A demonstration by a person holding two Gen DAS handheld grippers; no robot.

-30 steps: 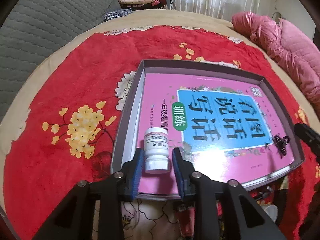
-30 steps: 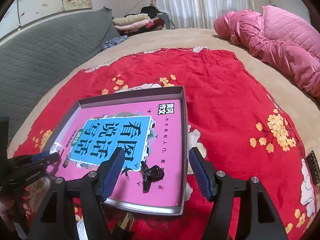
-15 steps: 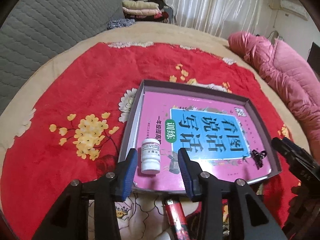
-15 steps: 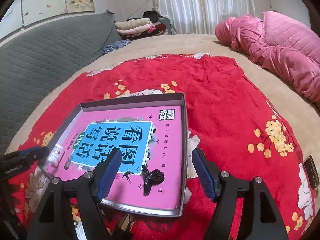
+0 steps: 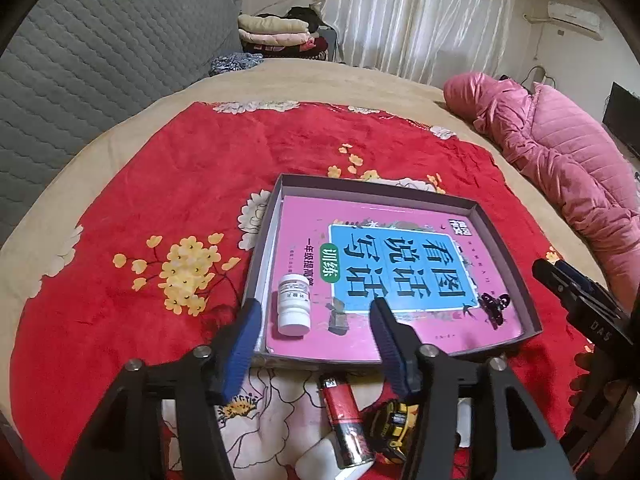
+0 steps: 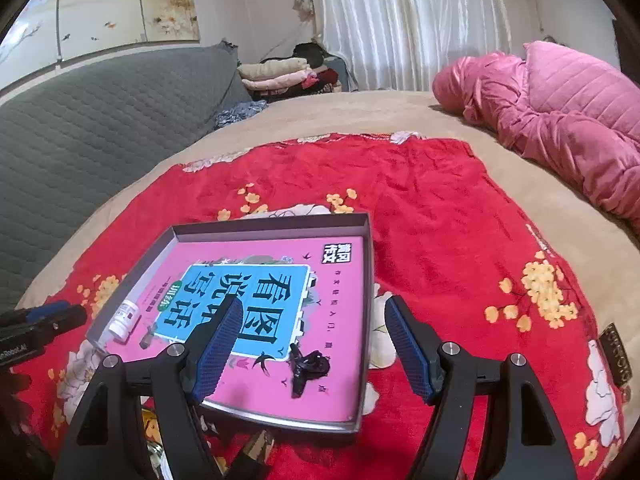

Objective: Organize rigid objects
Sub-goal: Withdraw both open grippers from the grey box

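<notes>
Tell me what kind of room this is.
Most likely a bedroom: a bed under a red floral blanket, a grey quilted headboard, white curtains, and folded clothes stacked in the corner.

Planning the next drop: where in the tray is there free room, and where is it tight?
Free: the middle and far part of the pink book inside the tray, between the white bottle at the near left corner and the black hair clip near right. Crowded: the blanket strip below the tray's near edge, with the red battery and yellow tape measure.
</notes>
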